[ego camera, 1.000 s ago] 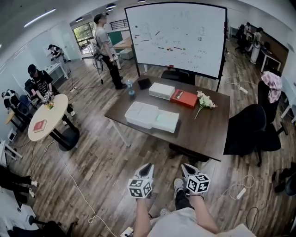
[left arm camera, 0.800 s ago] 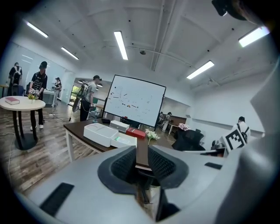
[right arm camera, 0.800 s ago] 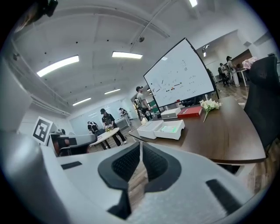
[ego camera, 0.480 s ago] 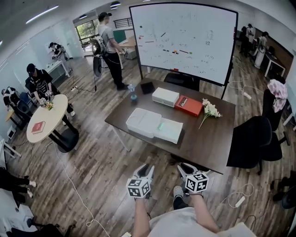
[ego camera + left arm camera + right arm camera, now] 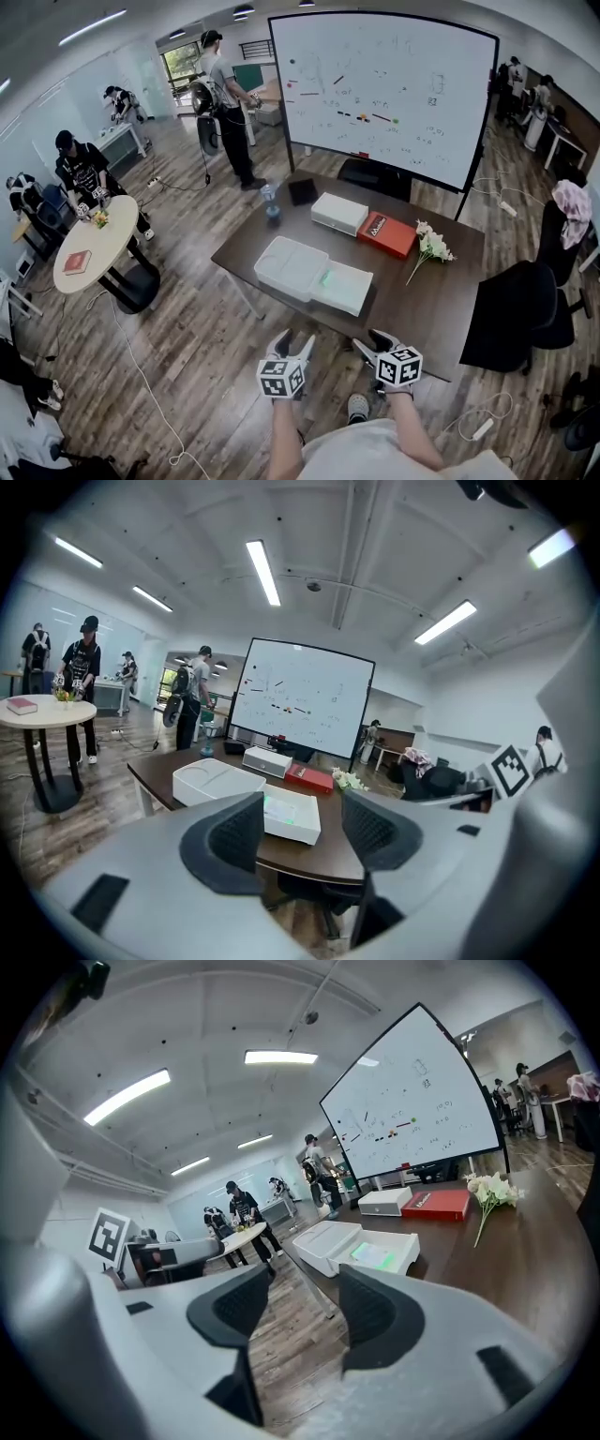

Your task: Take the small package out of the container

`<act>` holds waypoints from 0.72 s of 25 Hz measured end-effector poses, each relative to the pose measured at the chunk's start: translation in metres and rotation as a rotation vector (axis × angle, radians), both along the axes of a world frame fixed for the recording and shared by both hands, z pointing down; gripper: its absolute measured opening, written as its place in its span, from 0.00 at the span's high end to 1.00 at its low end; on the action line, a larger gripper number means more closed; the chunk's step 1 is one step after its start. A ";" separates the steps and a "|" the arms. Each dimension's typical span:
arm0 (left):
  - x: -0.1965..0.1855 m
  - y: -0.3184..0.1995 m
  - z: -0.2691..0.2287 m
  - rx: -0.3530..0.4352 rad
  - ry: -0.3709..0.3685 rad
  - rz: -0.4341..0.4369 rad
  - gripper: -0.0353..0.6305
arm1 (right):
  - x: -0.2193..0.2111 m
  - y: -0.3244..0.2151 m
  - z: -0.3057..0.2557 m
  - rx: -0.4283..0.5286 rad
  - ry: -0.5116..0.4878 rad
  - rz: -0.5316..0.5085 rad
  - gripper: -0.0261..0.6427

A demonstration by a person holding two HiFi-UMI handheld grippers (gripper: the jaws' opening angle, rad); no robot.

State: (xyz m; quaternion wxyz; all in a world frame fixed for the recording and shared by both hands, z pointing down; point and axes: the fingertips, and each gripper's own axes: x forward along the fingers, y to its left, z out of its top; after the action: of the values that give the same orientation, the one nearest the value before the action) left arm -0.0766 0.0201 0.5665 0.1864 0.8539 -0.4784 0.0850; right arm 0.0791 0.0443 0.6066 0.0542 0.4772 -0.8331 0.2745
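Left fingers point(image 5: 236, 834): spread, they have just been opening; nothing is between them, only the far view of the worktop.
Right fingers point(image 5: 372, 1316): also spread after just opening, and empty as well.
Left gripper point(image 5: 293, 339) and right gripper point(image 5: 372, 341): side by side before the near edge of the worktop point(image 5: 422, 305), not yet over it.
Container point(image 5: 292, 265): white, lying open near the front edge of the worktop, well apart from both grippers.
Small package point(image 5: 327, 278): we take the pale green flat thing in the right half of the container for it; it is inside.
Risk one: the package lies flat and low, so the fingers may strike the container wall and push the whole container.
Risk two: the container looks light — it may lift or slide with the package if the other gripper does not steady it.
Neighbours: the red box point(image 5: 386, 234) and the flowers point(image 5: 431, 251) lie behind — a too long reach could brush them.
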 end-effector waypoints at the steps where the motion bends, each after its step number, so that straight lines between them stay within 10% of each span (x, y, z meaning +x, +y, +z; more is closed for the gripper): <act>1: 0.001 -0.007 -0.001 0.002 0.008 -0.011 0.57 | 0.003 -0.008 0.000 0.002 0.001 -0.006 0.60; 18: 0.050 -0.105 0.001 0.037 0.043 -0.104 0.55 | 0.051 -0.123 0.001 0.073 0.110 -0.146 0.47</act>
State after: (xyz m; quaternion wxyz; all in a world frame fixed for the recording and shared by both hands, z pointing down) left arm -0.0261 -0.0849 0.5670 0.1852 0.8327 -0.5196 0.0478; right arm 0.1302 -0.0789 0.6075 0.1024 0.4314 -0.8707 0.2128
